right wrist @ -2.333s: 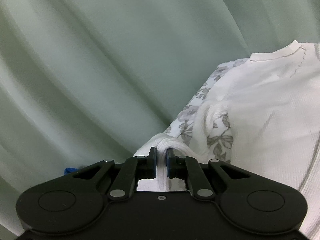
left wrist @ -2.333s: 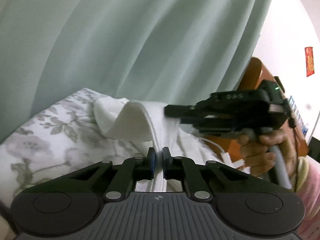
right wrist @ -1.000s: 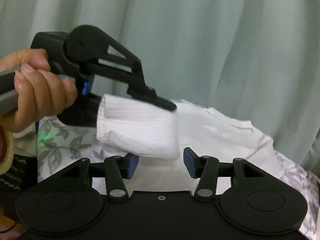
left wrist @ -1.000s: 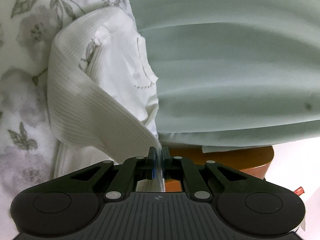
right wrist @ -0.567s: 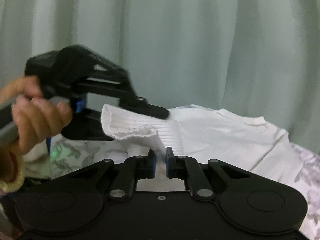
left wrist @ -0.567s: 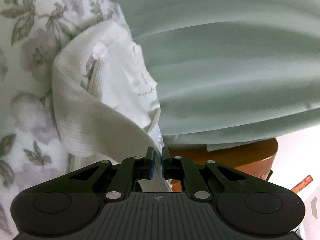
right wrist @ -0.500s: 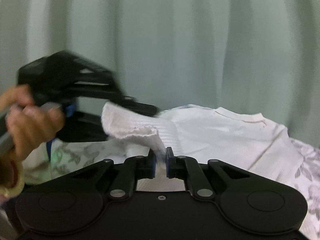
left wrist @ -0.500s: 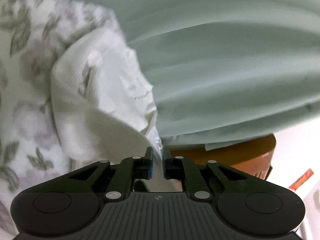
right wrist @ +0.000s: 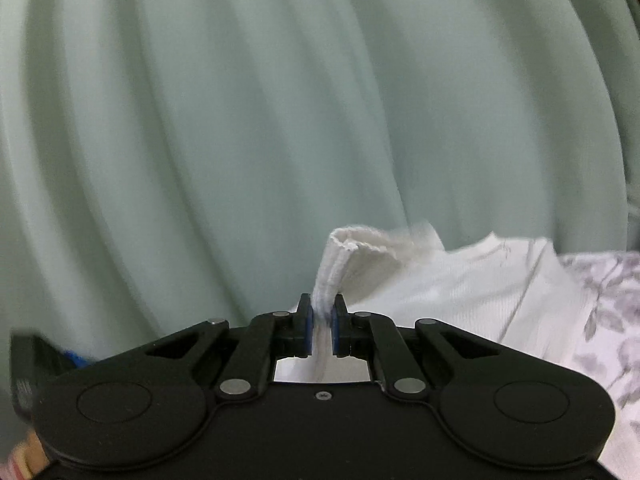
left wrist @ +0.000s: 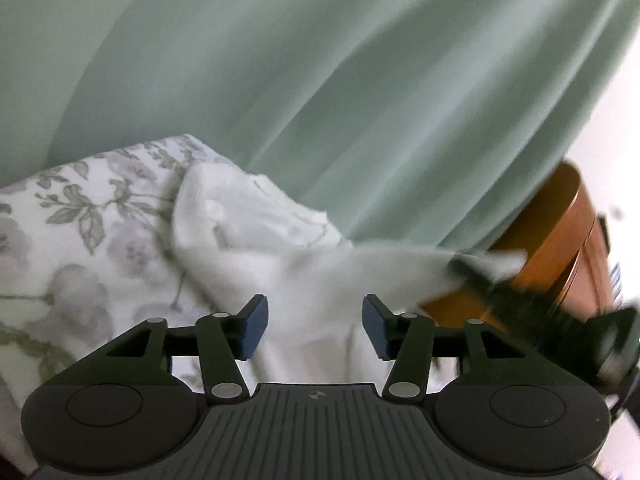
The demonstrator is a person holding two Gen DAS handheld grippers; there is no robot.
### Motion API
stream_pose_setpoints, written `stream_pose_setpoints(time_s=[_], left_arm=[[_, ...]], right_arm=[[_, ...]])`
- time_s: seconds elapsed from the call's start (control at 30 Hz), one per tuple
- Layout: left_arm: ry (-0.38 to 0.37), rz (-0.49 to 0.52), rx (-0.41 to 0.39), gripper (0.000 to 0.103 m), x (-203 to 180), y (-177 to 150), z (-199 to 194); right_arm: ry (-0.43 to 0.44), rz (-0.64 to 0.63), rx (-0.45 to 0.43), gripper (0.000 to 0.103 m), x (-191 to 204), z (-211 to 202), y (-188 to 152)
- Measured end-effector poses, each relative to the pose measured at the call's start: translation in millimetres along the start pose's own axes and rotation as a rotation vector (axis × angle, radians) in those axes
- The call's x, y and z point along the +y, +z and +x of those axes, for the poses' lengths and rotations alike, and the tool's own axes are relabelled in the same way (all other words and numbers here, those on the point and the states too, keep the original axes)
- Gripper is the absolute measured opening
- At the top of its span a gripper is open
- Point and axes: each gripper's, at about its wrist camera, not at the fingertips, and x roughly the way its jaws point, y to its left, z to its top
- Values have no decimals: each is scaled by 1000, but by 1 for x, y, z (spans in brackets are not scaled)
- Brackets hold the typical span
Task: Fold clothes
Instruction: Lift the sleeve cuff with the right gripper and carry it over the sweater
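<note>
A white ribbed garment (left wrist: 260, 232) lies on the floral bedsheet (left wrist: 60, 240). My left gripper (left wrist: 314, 328) is open and empty, its blue pads (left wrist: 252, 328) wide apart just over the white cloth. My right gripper (right wrist: 321, 320) is shut on a bunched sleeve cuff (right wrist: 352, 252) of the white garment (right wrist: 460, 288) and holds it lifted off the bed. The right gripper (left wrist: 520, 300) shows blurred at the right of the left wrist view, with white cloth stretched toward it.
A pale green curtain (right wrist: 280, 120) hangs right behind the bed in both views. A brown wooden piece of furniture (left wrist: 552, 240) stands at the bed's right end. The floral sheet (right wrist: 608, 320) lies to the right of the garment.
My left gripper has opened and let go of the white cloth, and has swung round. My right gripper stays shut on the sleeve cuff and has moved away from the left one.
</note>
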Motion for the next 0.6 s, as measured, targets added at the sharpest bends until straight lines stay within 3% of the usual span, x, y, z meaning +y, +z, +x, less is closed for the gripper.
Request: stream_pose_setpoints(time_s=[0.17,0.37,0.5,0.6], left_arm=[[104,137,12,53,-17,-11,19],[245,191,8,58,-29,-2,55],[372,307,-51,58,-46,-2,77],[463,318,-88,58,-50,-2,89]], right_arm=[[-5,-11,-56,9,12,-9,17],[-5,-5,-96,9,20,-12,31],[-3,-27,-102,9,25,-9,35],[-1,-26,-121,9,24,-10,39]])
